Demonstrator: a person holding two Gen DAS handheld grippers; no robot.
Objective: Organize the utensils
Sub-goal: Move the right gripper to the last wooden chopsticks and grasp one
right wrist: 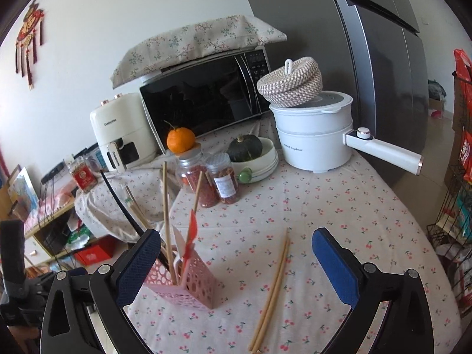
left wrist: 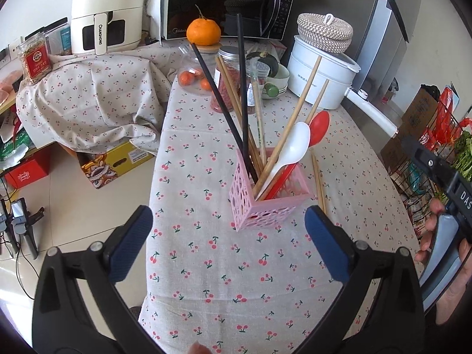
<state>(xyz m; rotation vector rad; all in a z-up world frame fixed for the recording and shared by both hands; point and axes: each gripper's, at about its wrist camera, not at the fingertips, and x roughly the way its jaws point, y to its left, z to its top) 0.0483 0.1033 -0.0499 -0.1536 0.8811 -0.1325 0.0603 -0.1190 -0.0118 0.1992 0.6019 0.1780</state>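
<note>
A pink perforated holder [left wrist: 267, 199] [right wrist: 188, 283] stands upright on the cherry-print tablecloth. In it lean black chopsticks [left wrist: 233, 109], wooden chopsticks [left wrist: 298, 118], a white spoon [left wrist: 290, 150] and a red spoon [left wrist: 318, 125]. A loose pair of wooden chopsticks [right wrist: 273, 289] [left wrist: 318, 183] lies flat on the cloth to the right of the holder. My left gripper [left wrist: 228, 236] hangs open just in front of the holder, nothing between its pads. My right gripper [right wrist: 236, 261] is open wide, with the loose pair lying between and below its fingers and the holder by its left finger.
At the back stand a white pot [right wrist: 314, 134] with a long handle and woven lid, a microwave [right wrist: 203, 97], jars [right wrist: 225, 178] with an orange [right wrist: 180, 139] on top, a bowl with a squash [right wrist: 255, 156] and an air fryer [left wrist: 106, 11]. A wire rack [right wrist: 454, 215] stands right; the table edge drops off left.
</note>
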